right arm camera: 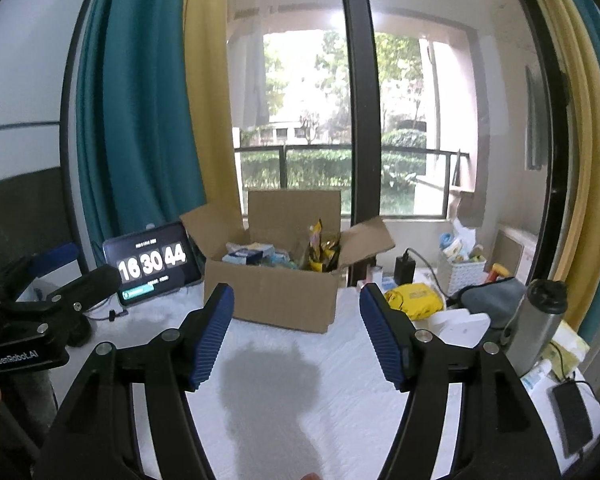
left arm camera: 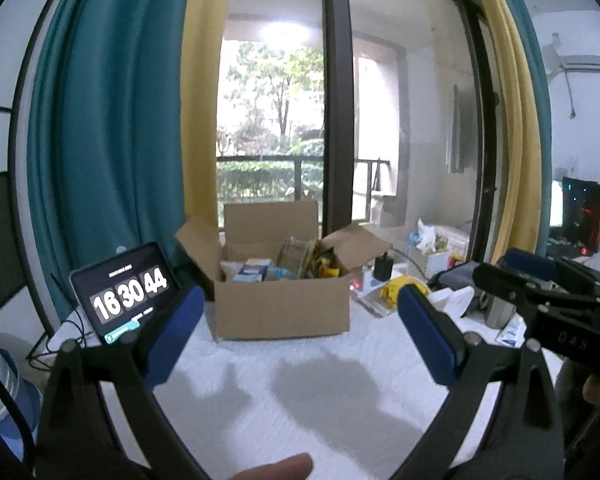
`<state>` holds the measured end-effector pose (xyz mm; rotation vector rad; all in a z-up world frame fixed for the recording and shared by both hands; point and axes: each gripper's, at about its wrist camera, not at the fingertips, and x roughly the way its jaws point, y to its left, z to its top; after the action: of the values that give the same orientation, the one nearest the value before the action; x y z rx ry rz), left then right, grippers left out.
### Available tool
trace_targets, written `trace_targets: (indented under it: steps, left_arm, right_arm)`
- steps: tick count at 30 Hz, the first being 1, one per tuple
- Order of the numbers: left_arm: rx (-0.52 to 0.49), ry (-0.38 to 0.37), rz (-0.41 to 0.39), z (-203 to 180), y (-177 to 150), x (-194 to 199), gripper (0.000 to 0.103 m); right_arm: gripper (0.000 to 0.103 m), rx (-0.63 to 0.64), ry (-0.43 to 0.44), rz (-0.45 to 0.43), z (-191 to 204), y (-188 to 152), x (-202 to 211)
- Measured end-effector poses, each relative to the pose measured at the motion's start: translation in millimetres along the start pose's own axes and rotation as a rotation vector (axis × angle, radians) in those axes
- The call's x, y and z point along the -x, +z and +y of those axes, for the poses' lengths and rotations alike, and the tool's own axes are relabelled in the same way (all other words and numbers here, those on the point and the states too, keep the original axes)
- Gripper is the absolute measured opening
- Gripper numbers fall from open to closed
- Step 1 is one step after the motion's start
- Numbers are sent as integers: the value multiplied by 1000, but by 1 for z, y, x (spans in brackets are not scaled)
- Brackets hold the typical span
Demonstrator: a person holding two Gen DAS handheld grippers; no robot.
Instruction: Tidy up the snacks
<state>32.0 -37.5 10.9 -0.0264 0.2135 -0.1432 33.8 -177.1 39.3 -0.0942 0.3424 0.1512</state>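
Both grippers over the white tabletop, nothing held. Left gripper fingers spread wide, empty gap. Right gripper fingers also apart, nothing between them. Cardboard box sits toward the tabletop's far edge, flaps up, snacks inside: blue-white packs on its left, yellow-dark packets on its right. Clock tablet near the far left corner, yellow bag and steel bottle along the right side.
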Motion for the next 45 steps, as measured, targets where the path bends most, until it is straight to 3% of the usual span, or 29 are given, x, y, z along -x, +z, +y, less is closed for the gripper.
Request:
trace_targets:
  steps: [18, 45]
  left_arm:
    - [-40, 1, -115, -14, 23, 43, 99]
    - [15, 21, -128, -4, 21, 51, 99]
  right_arm:
    - [87, 20, -11, -127, 0, 26, 57]
    - [88, 33, 2, -139, 12, 26, 60]
